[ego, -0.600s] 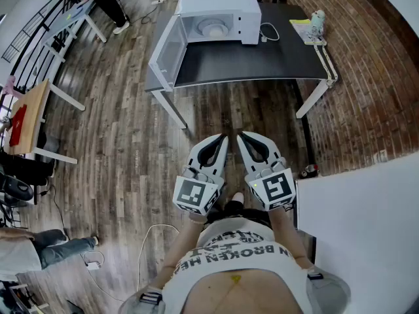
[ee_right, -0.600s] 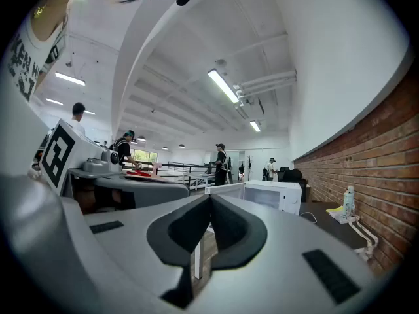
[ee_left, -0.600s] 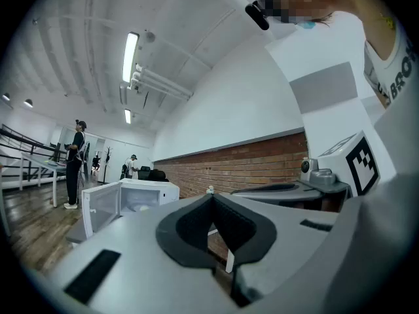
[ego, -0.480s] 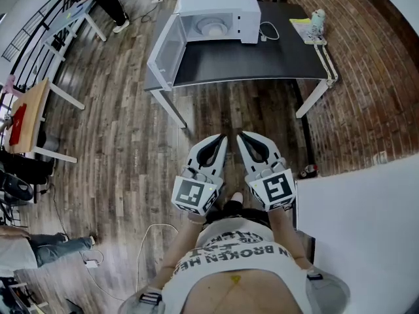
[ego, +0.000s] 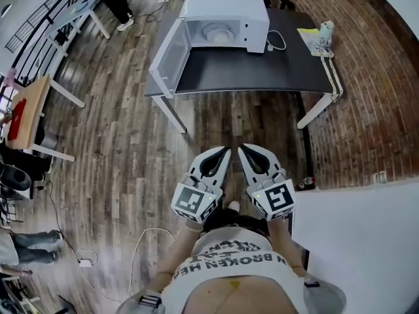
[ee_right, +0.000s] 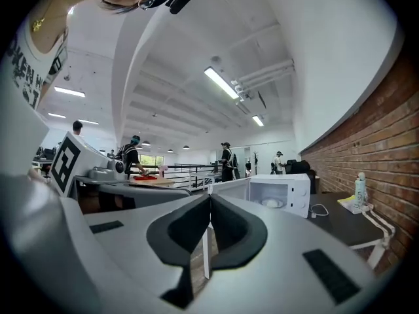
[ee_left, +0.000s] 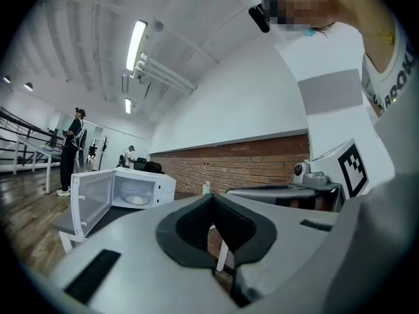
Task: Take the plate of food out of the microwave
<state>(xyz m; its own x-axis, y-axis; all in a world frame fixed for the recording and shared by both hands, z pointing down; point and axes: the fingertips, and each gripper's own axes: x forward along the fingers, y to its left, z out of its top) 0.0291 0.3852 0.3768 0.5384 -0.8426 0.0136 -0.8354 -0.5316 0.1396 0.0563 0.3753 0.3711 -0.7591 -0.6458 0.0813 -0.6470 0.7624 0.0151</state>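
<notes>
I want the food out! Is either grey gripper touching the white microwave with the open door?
Apart. In the head view, wooden floor separates the left gripper and right gripper from the white microwave.

The desk (ego: 262, 70) is standing in the upper centre of the head view. The microwave (ego: 226, 6) is sitting on the desk's far left part, with its door (ego: 167, 57) swung open toward the frame's left. The plate of food (ego: 216, 31) is lying inside the microwave. A cable (ego: 278, 42) is lying on the desk just right of the microwave. A small bottle (ego: 325, 30) is standing at the desk's far right end. The left claw (ego: 226, 150) and right claw (ego: 241, 149) are hovering side by side at lower centre, over the floor (ego: 118, 156) and well apart from the desk. A wooden table (ego: 29, 113) is standing at the left edge.
</notes>
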